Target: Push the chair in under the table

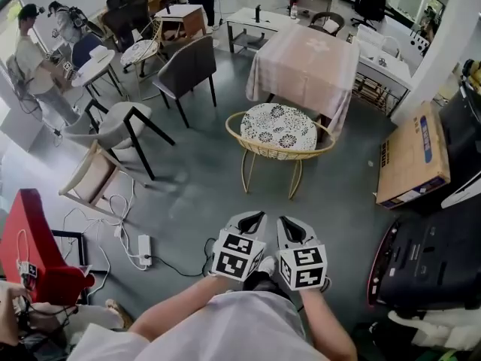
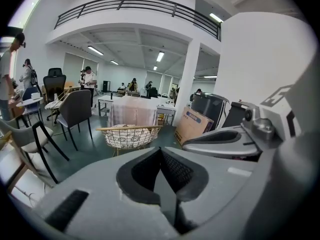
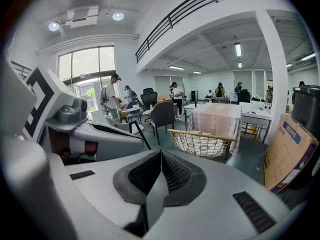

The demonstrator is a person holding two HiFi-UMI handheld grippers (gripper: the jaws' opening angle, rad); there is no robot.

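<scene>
A wicker chair with a gold frame and a black-and-white patterned cushion stands in front of the table, which is draped in a pale pink cloth. The chair's seat sits mostly outside the table's near edge. My left gripper and right gripper hover side by side well short of the chair, both shut and empty. The left gripper view shows the chair ahead with the table behind it. From the right gripper view, chair and table lie ahead too.
A large cardboard box leans at the right beside black equipment. Grey chairs and a white chair stand left. A power strip with cables and a red object lie near left. People stand in the far background.
</scene>
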